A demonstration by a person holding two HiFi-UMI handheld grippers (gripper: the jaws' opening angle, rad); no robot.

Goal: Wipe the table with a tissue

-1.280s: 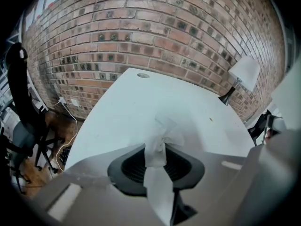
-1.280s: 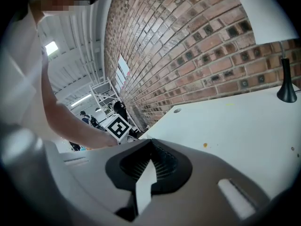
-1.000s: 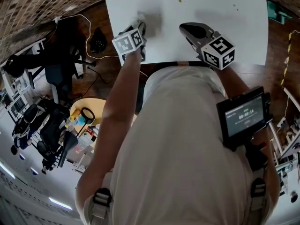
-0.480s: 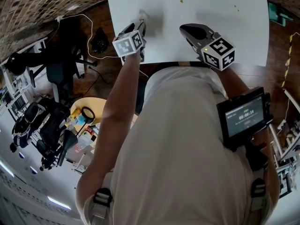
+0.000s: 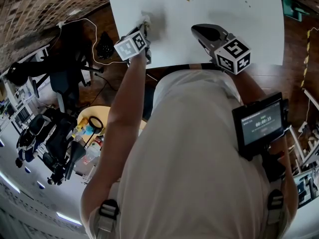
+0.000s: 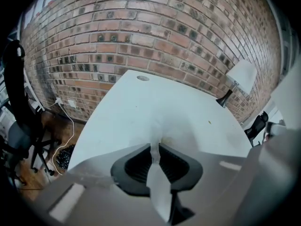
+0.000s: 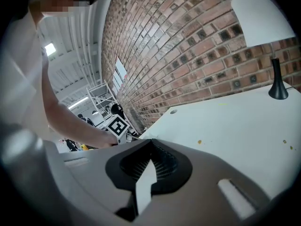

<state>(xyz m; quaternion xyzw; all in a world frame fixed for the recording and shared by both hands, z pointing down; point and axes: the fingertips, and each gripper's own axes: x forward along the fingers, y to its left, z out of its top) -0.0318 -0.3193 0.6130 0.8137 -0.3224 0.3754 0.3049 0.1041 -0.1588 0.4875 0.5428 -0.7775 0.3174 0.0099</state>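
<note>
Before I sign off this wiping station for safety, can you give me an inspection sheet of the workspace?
Surface: white table top, lightly soiled.
Job's things: white paper tissue, pinched near the table's left edge.
Clutter: small yellowish crumbs; white-shaded lamp with black stand.
Grippers: left gripper closing, tissue between its jaws; right gripper shut, nothing between its jaws.
Cables: white cable looped on the floor beside the table.
Surroundings: red-brown brick wall; black office chair.

White table (image 5: pixel 224 34) bears a crumpled tissue (image 5: pixel 145 20) near its 9 o'clock edge, 1 yellowish speck (image 5: pixel 188 0) toward 12 o'clock, another speck (image 5: pixel 247 4) toward 1 o'clock, and a black-footed lamp (image 7: pixel 278 91) farther back
</note>
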